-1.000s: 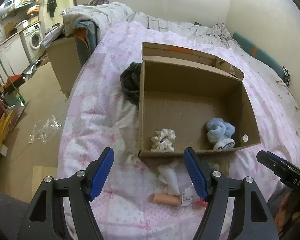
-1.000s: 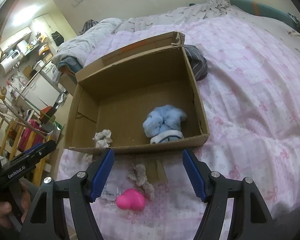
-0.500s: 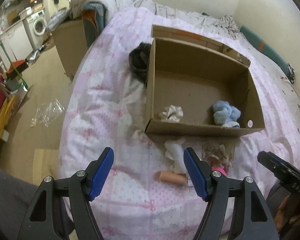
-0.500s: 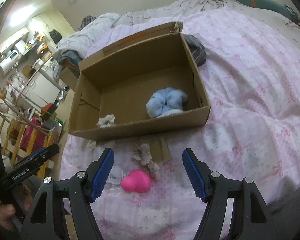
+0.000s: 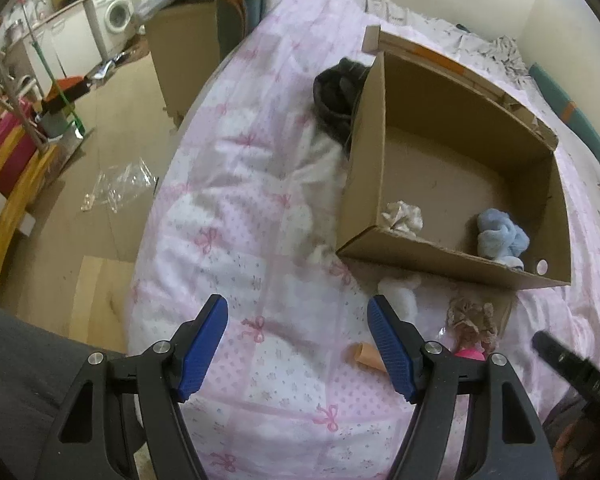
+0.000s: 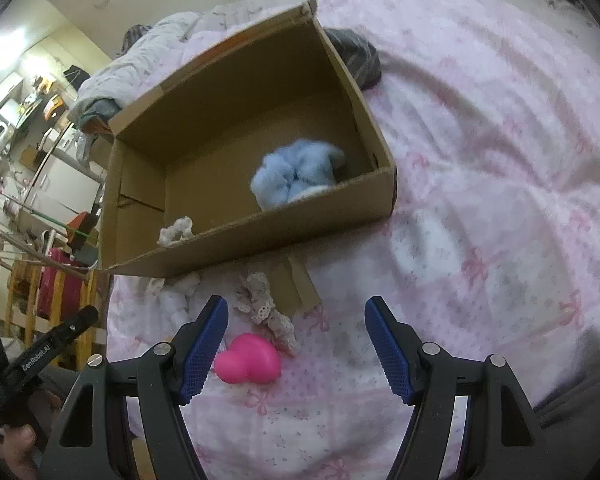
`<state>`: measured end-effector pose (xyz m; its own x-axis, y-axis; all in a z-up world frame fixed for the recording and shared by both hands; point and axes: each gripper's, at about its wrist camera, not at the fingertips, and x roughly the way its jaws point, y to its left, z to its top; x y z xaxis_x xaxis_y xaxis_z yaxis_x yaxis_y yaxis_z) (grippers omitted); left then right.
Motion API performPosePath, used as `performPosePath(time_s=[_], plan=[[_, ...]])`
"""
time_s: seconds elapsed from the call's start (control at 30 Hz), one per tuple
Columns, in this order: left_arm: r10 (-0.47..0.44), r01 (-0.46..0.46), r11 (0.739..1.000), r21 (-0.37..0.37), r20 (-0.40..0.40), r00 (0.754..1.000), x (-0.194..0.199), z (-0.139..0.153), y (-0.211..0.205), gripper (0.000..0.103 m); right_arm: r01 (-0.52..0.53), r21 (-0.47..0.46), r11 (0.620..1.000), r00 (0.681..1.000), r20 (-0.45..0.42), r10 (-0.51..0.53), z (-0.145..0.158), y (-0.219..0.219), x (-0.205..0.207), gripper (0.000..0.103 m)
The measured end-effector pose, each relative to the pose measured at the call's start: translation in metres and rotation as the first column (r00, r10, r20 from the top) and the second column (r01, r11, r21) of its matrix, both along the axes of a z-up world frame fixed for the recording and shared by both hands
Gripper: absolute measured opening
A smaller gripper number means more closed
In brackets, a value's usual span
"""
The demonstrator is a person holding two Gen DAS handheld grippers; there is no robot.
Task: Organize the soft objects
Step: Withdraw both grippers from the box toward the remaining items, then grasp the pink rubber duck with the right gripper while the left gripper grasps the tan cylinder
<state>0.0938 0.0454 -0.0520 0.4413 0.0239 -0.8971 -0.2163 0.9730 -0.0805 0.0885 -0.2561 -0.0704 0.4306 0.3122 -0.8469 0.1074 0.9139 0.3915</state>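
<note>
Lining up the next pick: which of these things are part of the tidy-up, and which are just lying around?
Part of the job:
- cardboard box
- blue fluffy item and cream scrunchie in the box
- pink heart, lacy scrunchie, white fluffy piece and peach roll on the bedspread

Just lying about:
- dark clothes beside the box
- plastic wrapper on the floor

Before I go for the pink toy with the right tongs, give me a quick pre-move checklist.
1. Right tongs open and empty: ok.
2. Left tongs open and empty: ok.
3. Pink toy in reach: it lies on the quilt, by the left finger rather than centred: not ok.
4. Lace scrunchie apart from the toy: they look to be touching: cannot tell.
5. Cardboard box open, with free floor beside the blue plush: ok.
</note>
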Motion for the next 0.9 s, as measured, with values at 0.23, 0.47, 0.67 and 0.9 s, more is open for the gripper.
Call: performPosePath(time_s=[0.23,0.47,0.67,0.9], plan=[[0.005,-0.006,0.999,-0.035,-0.033,0.999,0.002,-0.008,-0.001,0.07,-0.144,0.166,0.976,0.976,-0.14,0.168,-0.029,0.031,0.005,0.075],[-0.003,0.002,0.999,-0.033,-0.051,0.999,0.006,-0.012,-0.005,0.07,-0.192,0.151,0.97,0.95,-0.22,0.222,-0.054,0.057,0.012,0.075],[0.007,-0.01,0.999,-0.039,-0.071,0.997,0.008,-0.018,-0.002,0.07,-0.207,0.14,0.968,0.947,-0.22,0.234,-0.058,0.062,0.016,0.055],[0.043,-0.05,0.995,-0.086,-0.09,0.995,0.011,-0.022,0.013,0.07,-0.224,0.208,0.952,0.944,-0.197,0.265,-0.04,0.054,0.001,0.055]])
